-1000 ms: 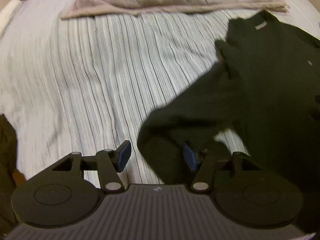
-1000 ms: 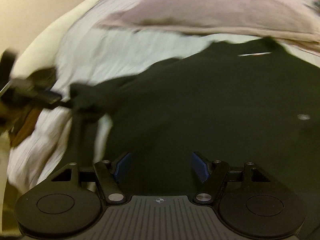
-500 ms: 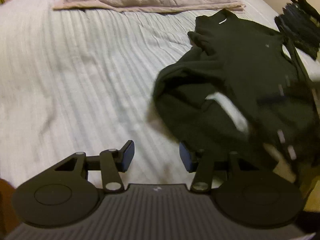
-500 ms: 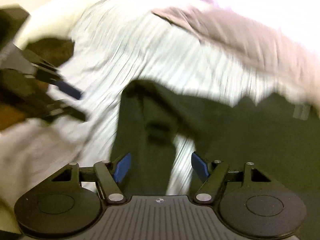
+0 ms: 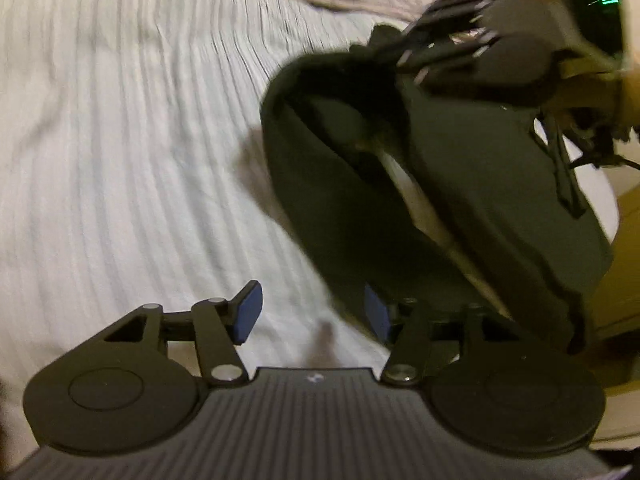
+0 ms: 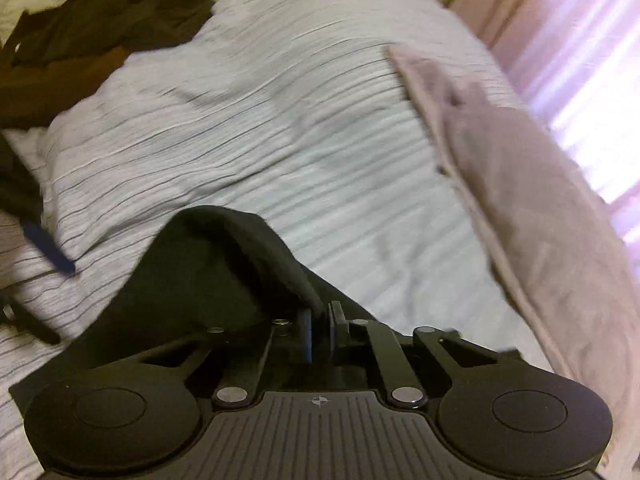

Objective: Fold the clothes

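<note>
Since a moment ago the right gripper (image 6: pixel 320 334) has swung over and clamped its jaws on a fold of the black garment (image 5: pixel 460 184) — lifting it off the striped bedspread (image 6: pixel 280 120). Left gripper (image 5: pixel 312 314) hovers beside the near edge, jaws half apart, opening, empty.

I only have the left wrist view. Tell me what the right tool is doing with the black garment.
Observer: The right tool is shut on a fold of the black garment.
Operator: Report any other clothes.
Observer: A heap of dark brown clothes sits at the far corner of the striped bedspread.
Operator: Say what is beyond the pillow.
Observer: Pink curtains hang behind the pillow.
</note>
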The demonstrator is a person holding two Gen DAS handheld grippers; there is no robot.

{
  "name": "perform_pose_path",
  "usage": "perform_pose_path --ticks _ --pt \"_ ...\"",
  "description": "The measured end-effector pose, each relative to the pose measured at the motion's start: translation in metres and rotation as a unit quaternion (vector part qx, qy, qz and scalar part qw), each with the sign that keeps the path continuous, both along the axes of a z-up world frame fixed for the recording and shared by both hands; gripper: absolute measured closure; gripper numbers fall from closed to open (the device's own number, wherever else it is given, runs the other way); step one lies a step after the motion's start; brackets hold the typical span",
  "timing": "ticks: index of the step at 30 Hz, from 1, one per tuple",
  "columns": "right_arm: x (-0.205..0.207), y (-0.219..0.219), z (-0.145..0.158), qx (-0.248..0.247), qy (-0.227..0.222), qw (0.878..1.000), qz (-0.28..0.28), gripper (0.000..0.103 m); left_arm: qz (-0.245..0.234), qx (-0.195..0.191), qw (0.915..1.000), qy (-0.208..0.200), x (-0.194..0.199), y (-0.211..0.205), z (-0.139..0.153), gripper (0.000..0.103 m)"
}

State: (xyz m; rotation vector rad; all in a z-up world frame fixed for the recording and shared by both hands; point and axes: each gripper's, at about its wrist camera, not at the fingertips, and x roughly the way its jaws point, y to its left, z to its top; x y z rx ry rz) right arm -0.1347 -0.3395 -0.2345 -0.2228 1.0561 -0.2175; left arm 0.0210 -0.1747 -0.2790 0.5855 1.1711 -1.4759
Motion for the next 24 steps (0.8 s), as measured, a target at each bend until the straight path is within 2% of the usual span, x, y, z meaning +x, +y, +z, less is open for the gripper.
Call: perform_pose_path --ticks 2,5,7,8,9,10,12,14,16,18,20,22,23,24 --pt "-0.018 -0.003 0.009 -0.001 -0.013 1.000 -0.016 0.098 0.013 0.015 0.9995 0.023 -0.012 -0.004 -0.008 0.052" --pt "-0.039 -0.012 0.016 0.002 -0.030 0.999 -0.032 0.098 0.012 0.033 0.9988 0.033 -0.031 -0.009 -0.016 0.052" --pt "-0.047 -0.015 0.020 0.000 -0.031 0.999 -0.038 0.098 0.006 0.045 0.9986 0.028 -0.044 -0.013 -0.020 0.058" --pt "-0.052 -0.017 0.022 0.000 -0.032 0.999 -0.040 0.098 0.001 0.048 0.9986 0.021 -0.048 -0.014 -0.020 0.069" --pt "-0.056 -0.018 0.024 -0.001 -0.032 0.999 -0.042 0.098 -0.004 0.052 0.9986 0.013 -0.052 -0.016 -0.019 0.096" --pt "-0.059 -0.020 0.027 -0.003 -0.034 0.998 -0.044 0.098 -0.012 0.048 0.9987 -0.004 -0.053 -0.016 -0.013 0.101" --pt "-0.064 -0.020 0.033 -0.007 -0.042 0.998 -0.044 0.098 -0.019 0.028 0.9986 -0.039 -0.046 -0.013 0.008 0.101" --pt "-0.064 -0.017 0.039 -0.006 -0.054 0.998 -0.038 0.098 -0.017 0.004 0.9929 -0.118 -0.027 -0.008 0.040 0.102" --pt "-0.062 -0.010 0.039 0.002 -0.063 0.998 -0.024 0.098 -0.012 -0.025 0.9741 -0.224 -0.004 0.002 0.077 0.102" --pt "-0.059 -0.002 0.034 0.013 -0.066 0.998 -0.018 0.098 -0.014 -0.047 0.9427 -0.330 0.017 0.015 0.109 0.102" --pt "-0.056 0.006 0.025 0.032 -0.063 0.997 -0.020 0.098 -0.042 -0.040 0.9067 -0.418 0.029 0.031 0.121 0.101" --pt "-0.054 0.014 0.013 0.050 -0.052 0.997 -0.027 0.098 -0.074 -0.016 0.8796 -0.470 0.036 0.045 0.112 0.101" --pt "-0.053 0.017 0.009 0.058 -0.046 0.997 -0.033 0.098 -0.094 0.006 0.8743 -0.476 0.038 0.051 0.102 0.100" --pt "-0.053 0.020 0.004 0.067 -0.040 0.996 -0.039 0.097 -0.106 0.023 0.8757 -0.471 0.040 0.057 0.091 0.100"
